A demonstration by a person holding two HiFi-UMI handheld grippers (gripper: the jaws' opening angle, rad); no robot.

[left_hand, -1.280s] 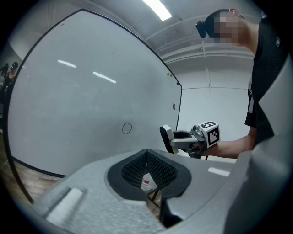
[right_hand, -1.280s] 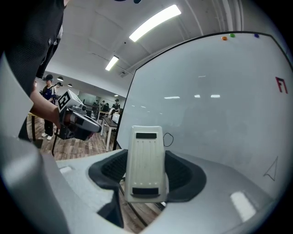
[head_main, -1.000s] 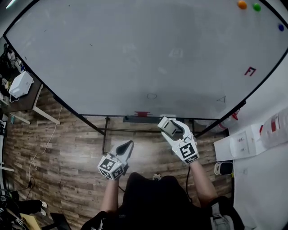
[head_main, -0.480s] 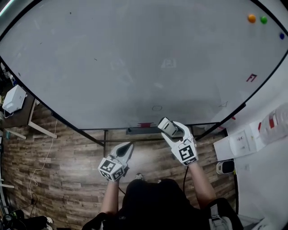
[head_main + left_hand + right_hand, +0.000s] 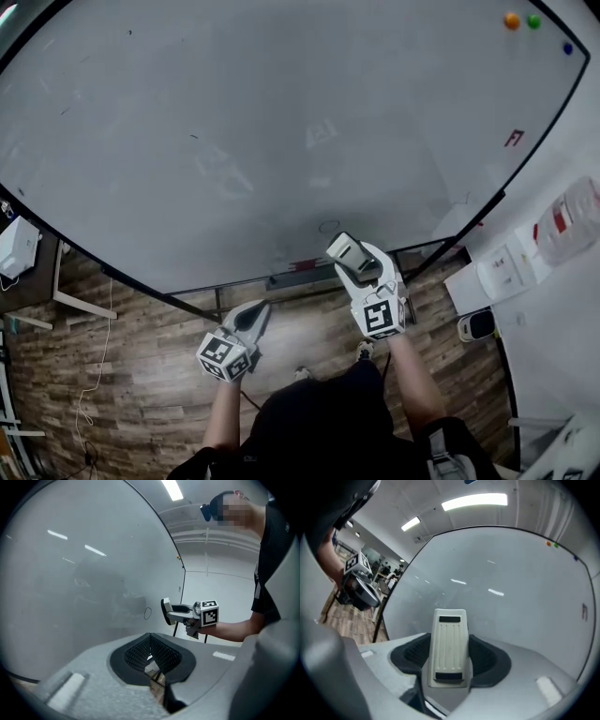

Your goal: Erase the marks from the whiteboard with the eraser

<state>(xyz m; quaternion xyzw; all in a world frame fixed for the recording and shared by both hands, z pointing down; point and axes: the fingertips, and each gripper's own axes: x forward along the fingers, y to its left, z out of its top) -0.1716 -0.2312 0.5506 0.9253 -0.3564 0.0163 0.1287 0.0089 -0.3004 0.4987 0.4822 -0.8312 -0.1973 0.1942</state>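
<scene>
The large whiteboard (image 5: 281, 141) fills most of the head view, standing on a dark frame over the wooden floor (image 5: 141, 356). The right gripper (image 5: 349, 255) has its jaws clamped on the pale eraser (image 5: 450, 648), held up close to the board's lower edge. The left gripper (image 5: 259, 309) hangs lower with its jaws pressed together on nothing. Marks on the board are few: a small drawn circle (image 5: 328, 226) just beside the eraser and a red sign (image 5: 514, 138) far right.
</scene>
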